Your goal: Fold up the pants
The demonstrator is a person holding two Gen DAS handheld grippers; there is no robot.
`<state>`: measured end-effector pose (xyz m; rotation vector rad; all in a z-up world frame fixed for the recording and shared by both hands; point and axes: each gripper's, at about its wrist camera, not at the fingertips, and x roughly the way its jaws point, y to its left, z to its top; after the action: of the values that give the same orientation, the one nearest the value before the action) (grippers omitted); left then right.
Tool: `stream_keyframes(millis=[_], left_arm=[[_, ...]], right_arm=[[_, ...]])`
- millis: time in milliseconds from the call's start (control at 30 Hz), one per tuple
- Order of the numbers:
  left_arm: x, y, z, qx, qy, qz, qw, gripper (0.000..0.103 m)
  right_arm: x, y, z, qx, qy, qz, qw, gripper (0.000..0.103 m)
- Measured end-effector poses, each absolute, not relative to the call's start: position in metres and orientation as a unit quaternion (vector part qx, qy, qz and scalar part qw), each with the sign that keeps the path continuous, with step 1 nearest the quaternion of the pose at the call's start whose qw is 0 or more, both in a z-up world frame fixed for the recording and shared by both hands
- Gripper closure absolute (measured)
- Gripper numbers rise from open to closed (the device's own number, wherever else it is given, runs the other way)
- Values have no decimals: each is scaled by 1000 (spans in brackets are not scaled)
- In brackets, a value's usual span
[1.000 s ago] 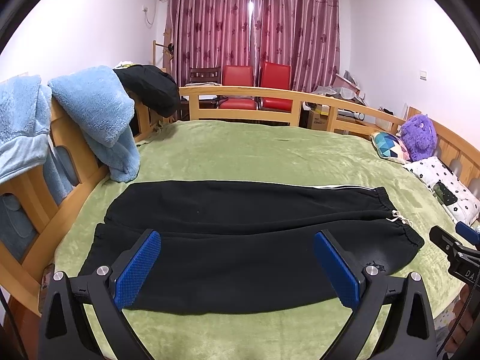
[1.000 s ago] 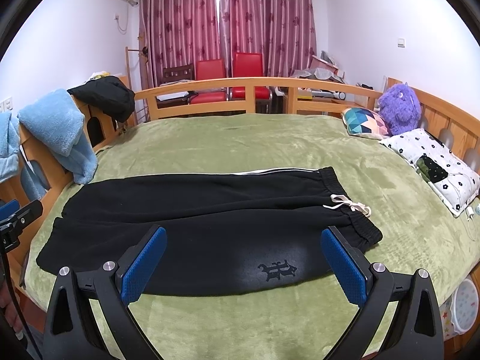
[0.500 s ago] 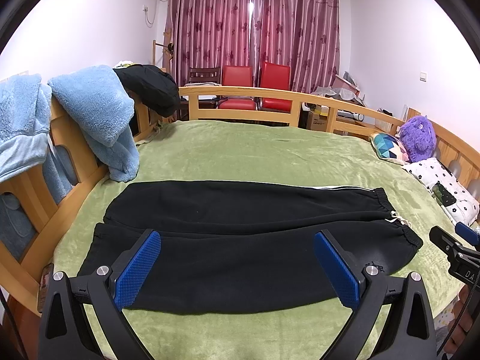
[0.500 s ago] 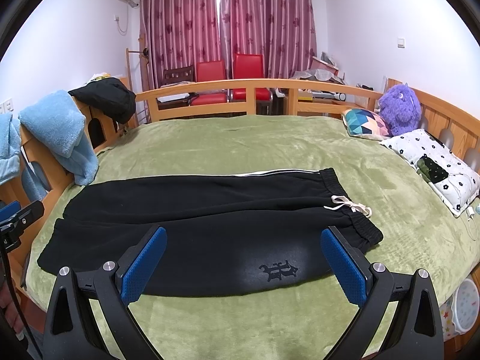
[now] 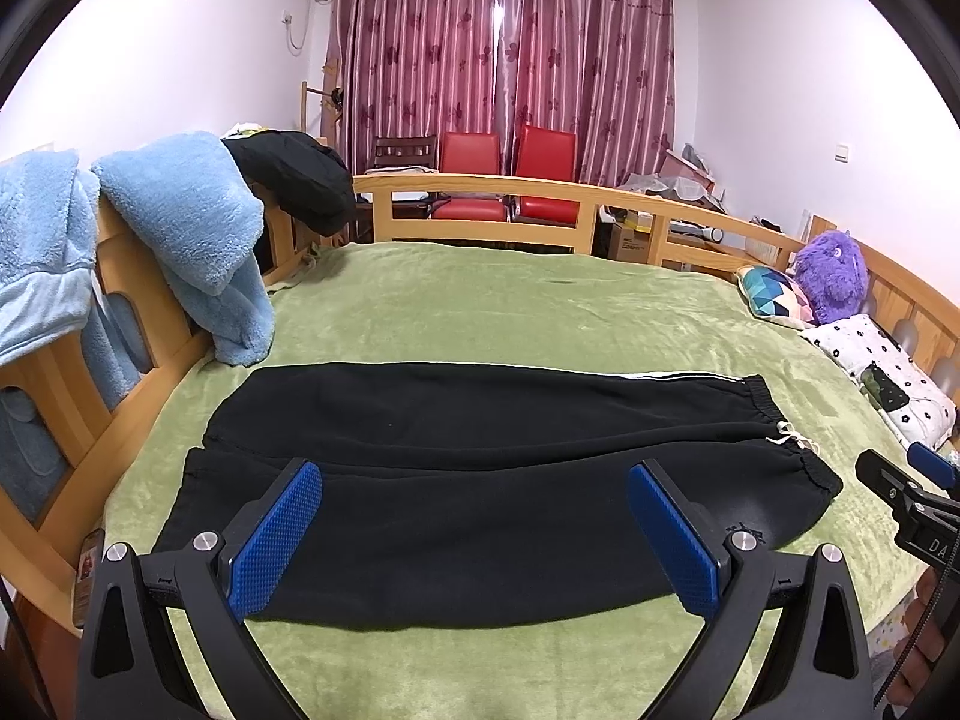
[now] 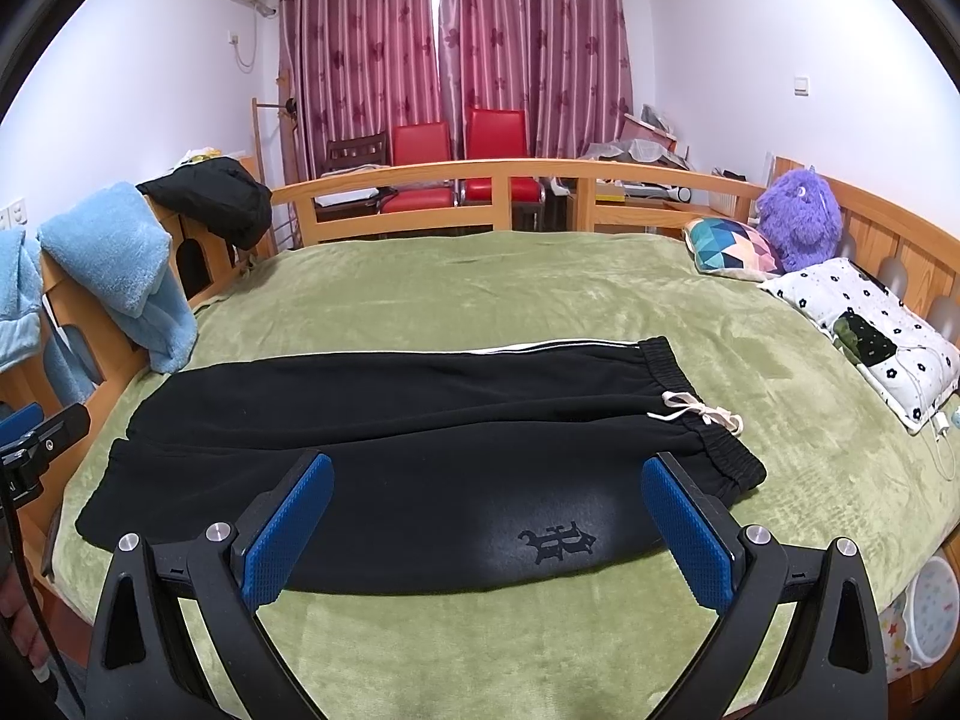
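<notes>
Black pants (image 5: pixel 480 480) lie flat across the green bed cover (image 5: pixel 510 306), waistband with a white drawstring (image 5: pixel 792 438) to the right, leg cuffs to the left. They also show in the right wrist view (image 6: pixel 420 456), with a dark logo (image 6: pixel 558 543) near the front edge. My left gripper (image 5: pixel 474 531) is open and empty, held above the near edge of the pants. My right gripper (image 6: pixel 489 531) is open and empty, above the hip part. Each gripper shows at the other view's edge.
A wooden bed rail (image 5: pixel 480 192) runs round the bed. Blue fleece (image 5: pixel 192 240) and a black garment (image 5: pixel 300 180) hang on the left rail. Pillows (image 6: pixel 864 324) and a purple plush toy (image 6: pixel 792 222) lie at the right. Red chairs (image 5: pixel 510 174) stand behind.
Both grippers have pulled back very slightly; the pants sit a touch farther away in both views. Jaws stay open.
</notes>
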<state>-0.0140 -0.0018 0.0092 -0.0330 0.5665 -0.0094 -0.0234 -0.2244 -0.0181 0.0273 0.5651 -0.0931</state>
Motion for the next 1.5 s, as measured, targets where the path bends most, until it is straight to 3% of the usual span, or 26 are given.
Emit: stream_keyframes(millis=[633, 933, 1000, 1067, 1500], left_arm=[[3, -1, 11, -21, 281, -10, 959, 0], [27, 25, -15, -56, 293, 28, 954, 0], [34, 37, -29, -78, 308, 34, 948, 0], [42, 49, -45, -104, 329, 35, 938, 1], [47, 111, -152, -133, 423, 86, 892, 1]], right_arm=[[-3, -226, -9, 38, 272, -12, 961, 1], [30, -242, -33, 43, 272, -1, 961, 4], [40, -249, -47, 35, 291, -4, 956, 8], [46, -258, -65, 28, 316, -10, 948, 19], [58, -331, -188, 89, 412, -51, 905, 41]])
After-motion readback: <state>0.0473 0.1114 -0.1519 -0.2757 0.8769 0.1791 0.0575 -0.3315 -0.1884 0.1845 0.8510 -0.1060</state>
